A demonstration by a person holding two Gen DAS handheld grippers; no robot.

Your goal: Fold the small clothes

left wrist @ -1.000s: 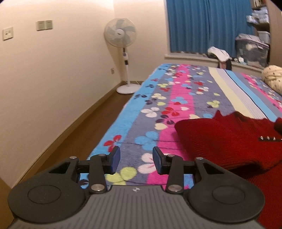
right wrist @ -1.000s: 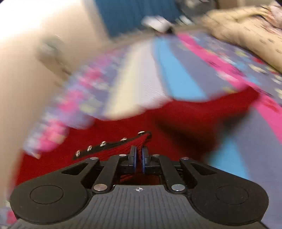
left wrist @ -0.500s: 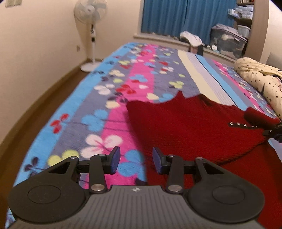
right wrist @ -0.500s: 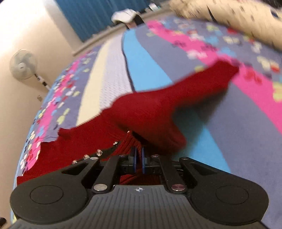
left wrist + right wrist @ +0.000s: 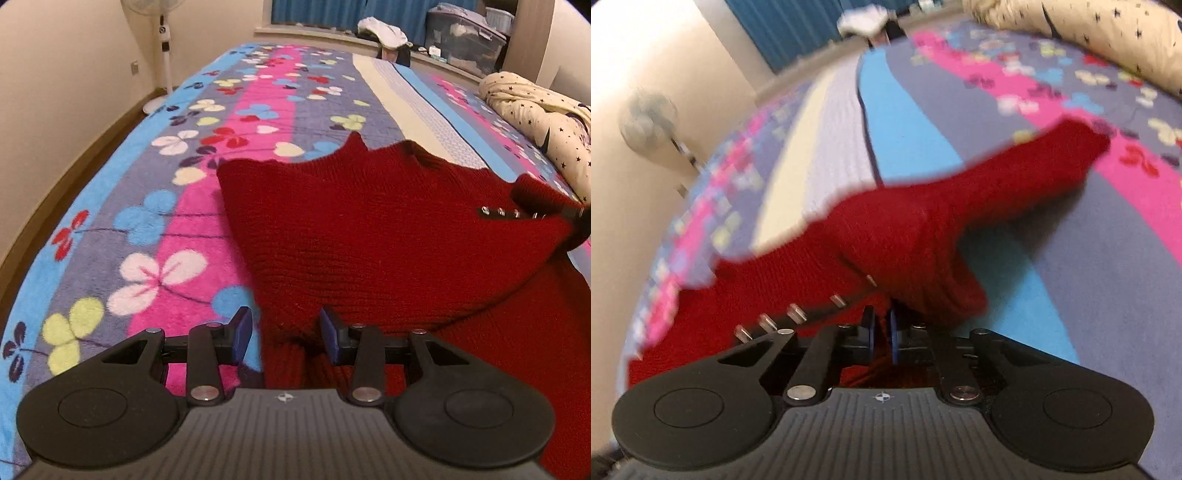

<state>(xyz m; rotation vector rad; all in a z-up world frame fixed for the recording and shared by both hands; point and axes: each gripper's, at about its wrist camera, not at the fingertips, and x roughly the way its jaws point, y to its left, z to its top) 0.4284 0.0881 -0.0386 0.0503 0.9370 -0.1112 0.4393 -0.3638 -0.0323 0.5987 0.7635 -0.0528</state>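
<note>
The red sweater (image 5: 369, 229) lies on the bed (image 5: 159, 206), just ahead of both grippers. The left gripper (image 5: 286, 334) hovers low over the sweater's near left edge with its jaws partly apart; the knit's edge fold shows between the pads, but they do not press on it, so nothing is held there. The right gripper (image 5: 881, 330) is pinched nearly closed on the fabric right beside the black strip with metal studs (image 5: 790, 314), which runs off to its left. In the left view the same gripper shows only as a dark tip at the far right, at the end of the stud strip, with the cloth bunched around it.

As far as the fold goes, it looks barely started. The body of the sweater is spread over the bed ahead of the left gripper, with an upper layer drawn across toward the right gripper's pinch and another layer of red visible beneath it, close to the gripper and to its right. One sleeve (image 5: 1015, 173) stretches out ahead and to the right of the right gripper, flat on the bed and not yet tucked in. The far edge of the sweater is uneven, with a point sticking up, so no neat rectangle has formed.

What seems left: the left gripper needs to close on its edge, the sleeve has to be brought over the body, and the sweater then folded down to size. The right view is blurred, so finer detail of the grip is hard to read.
</note>
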